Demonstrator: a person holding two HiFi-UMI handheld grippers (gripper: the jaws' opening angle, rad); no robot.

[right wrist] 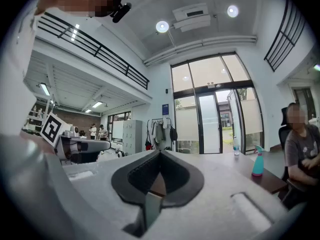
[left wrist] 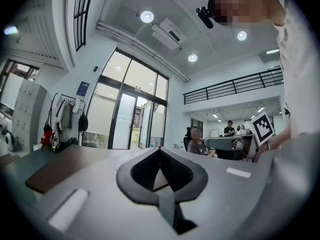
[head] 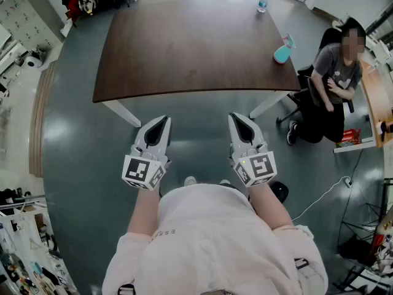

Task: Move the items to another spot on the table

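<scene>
Nothing is under way yet, by the look of it. The wide dark surface (head: 184,48) lies well ahead of the person. The teal spray bottle (head: 283,51) stands at its right edge and the small water bottle (head: 263,2) near the far right corner, both apparently untouched, so the whole job remains.

The left gripper (head: 161,120) and right gripper (head: 236,117) hover side by side, close to the body and short of the near edge, pointing forward. Both sets of jaws are pressed together with nothing between them.
</scene>
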